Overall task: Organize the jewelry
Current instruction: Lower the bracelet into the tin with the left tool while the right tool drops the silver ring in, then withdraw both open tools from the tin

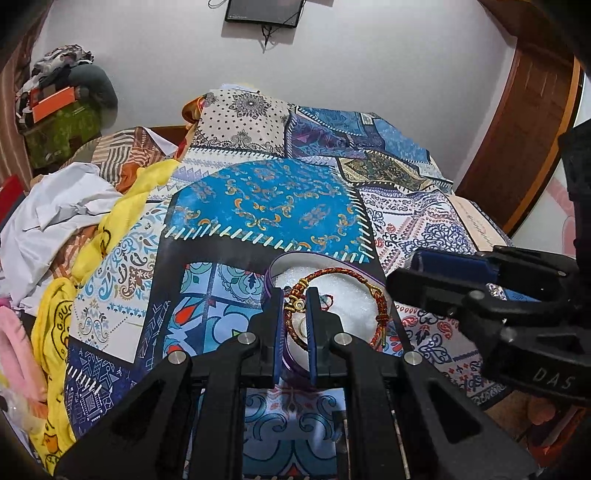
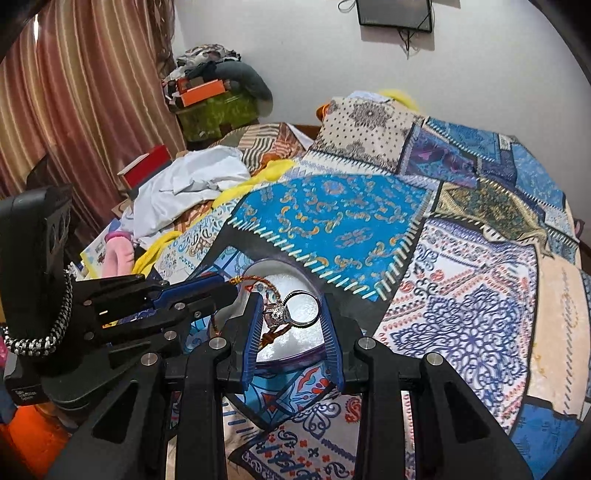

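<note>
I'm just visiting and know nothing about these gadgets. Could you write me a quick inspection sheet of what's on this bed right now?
Surface: a bed under a patchwork bedspread in blue patterns.
Job's things: a purple-rimmed box with white padding holds a red and gold braided bracelet; a silver ring with a stone sits between the right tongs.
Clutter: white cloth, yellow cloth and a pink item piled at the bed's left side.
Grippers: left tongs narrowly closed on the bracelet's beaded part over the box; right tongs gripping the ring above the box.
Cables: a coiled cord by the left tool.
Surroundings: striped curtain, wall screen, wooden door.
</note>
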Tool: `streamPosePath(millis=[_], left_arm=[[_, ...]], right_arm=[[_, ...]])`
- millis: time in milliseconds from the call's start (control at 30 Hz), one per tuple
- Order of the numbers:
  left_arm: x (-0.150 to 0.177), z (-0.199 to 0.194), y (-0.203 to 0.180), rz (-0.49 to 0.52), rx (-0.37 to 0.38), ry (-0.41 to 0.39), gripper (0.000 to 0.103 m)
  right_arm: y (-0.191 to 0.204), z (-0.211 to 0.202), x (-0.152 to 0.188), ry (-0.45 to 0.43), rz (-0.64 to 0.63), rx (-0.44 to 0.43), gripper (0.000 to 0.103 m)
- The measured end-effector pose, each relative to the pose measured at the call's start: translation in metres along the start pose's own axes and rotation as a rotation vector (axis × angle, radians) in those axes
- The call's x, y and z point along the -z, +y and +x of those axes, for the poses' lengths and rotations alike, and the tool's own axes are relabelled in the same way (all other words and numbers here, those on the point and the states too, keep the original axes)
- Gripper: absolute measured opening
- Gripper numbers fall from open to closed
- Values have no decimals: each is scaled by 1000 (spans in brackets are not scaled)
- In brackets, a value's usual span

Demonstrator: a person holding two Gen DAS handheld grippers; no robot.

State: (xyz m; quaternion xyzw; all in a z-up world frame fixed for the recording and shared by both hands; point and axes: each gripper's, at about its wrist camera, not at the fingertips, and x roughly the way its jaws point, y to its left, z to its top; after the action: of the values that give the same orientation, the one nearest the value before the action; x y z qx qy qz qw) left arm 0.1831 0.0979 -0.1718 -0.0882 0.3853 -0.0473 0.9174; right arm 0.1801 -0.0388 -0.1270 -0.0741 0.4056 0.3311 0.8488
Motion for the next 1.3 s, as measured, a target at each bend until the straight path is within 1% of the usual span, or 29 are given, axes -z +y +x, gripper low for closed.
streamPosePath(millis=[267, 467, 633, 900, 967, 1033, 1100, 1167, 1233, 1300], left_arm=[[2, 5, 1, 0, 12, 14, 9], [1, 3, 1, -2, 16, 12, 9], [-1, -6, 3, -8, 9, -3, 9], [-2, -23, 7, -17, -23, -23, 10], [-3, -26, 8, -20, -33, -26, 10], [-3, -30, 7, -21, -43, -26, 10], [-3, -33, 6, -18, -51, -28, 10], [-4, -38, 4, -13, -57, -33, 12], [-4, -43, 0, -7, -64, -42, 19], [-6, -48, -4, 0, -67, -53, 21]], right_arm=[[4, 17, 5, 53, -10, -22, 29], [3, 26, 7, 83, -11, -22, 29], [7, 28, 9, 92, -24, -18, 29], [11, 34, 10, 123, -54, 13, 29], [12, 33, 10, 120, -58, 22, 30], [13, 30, 10, 111, -58, 26, 36], [14, 25, 10, 99, -57, 33, 36], [14, 20, 9, 87, -55, 39, 37], [14, 14, 8, 74, -52, 44, 37], [13, 5, 7, 54, -50, 52, 37]])
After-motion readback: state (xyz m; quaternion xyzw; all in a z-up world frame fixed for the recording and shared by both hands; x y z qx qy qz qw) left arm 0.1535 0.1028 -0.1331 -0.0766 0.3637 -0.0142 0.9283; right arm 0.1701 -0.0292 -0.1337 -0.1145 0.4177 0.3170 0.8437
